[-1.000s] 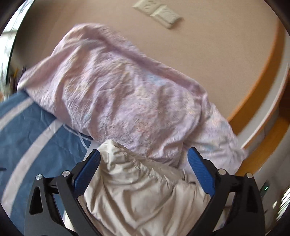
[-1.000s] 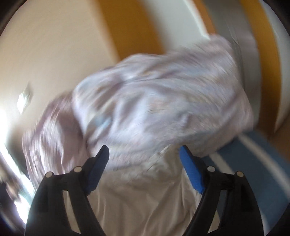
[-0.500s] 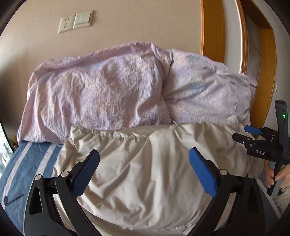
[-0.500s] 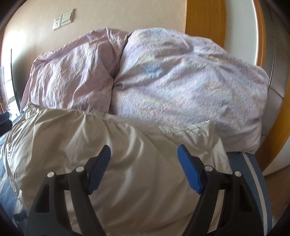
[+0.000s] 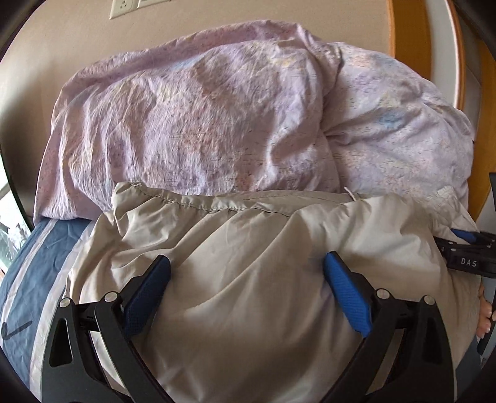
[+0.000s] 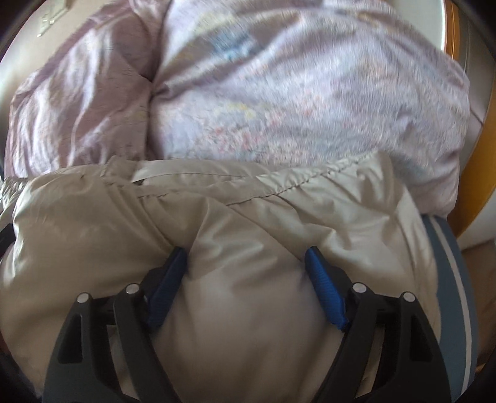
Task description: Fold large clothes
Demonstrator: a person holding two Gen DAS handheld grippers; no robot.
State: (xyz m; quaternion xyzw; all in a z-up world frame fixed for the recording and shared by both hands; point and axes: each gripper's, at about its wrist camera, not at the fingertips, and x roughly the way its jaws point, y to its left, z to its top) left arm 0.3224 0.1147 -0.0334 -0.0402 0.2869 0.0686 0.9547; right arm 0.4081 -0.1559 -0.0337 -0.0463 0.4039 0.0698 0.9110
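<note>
A puffy beige garment (image 5: 232, 229) lies bunched on the bed, its stitched hem running along the far side against a lilac duvet. My left gripper (image 5: 247, 257) stands open over it, blue fingertips sunk into the fabric, which bulges up between them. In the right wrist view the same garment (image 6: 93, 223) fills the lower half. My right gripper (image 6: 246, 250) is wide and its jaws are opening, with a mound of the fabric between them. A hand (image 5: 483, 310) holding that gripper shows at the right edge of the left wrist view.
A crumpled lilac duvet (image 5: 201, 124) is heaped behind the garment against a beige wall with a socket (image 5: 124, 4). The blue sheet with pale stripes (image 5: 37, 263) shows at the left, and at the right (image 6: 449, 263). A wooden frame (image 5: 406, 31) stands at the far right.
Both grippers rolled level and came down and closer onto the beige garment. Their fingertips now sink into it. The jaw widths look unchanged.
</note>
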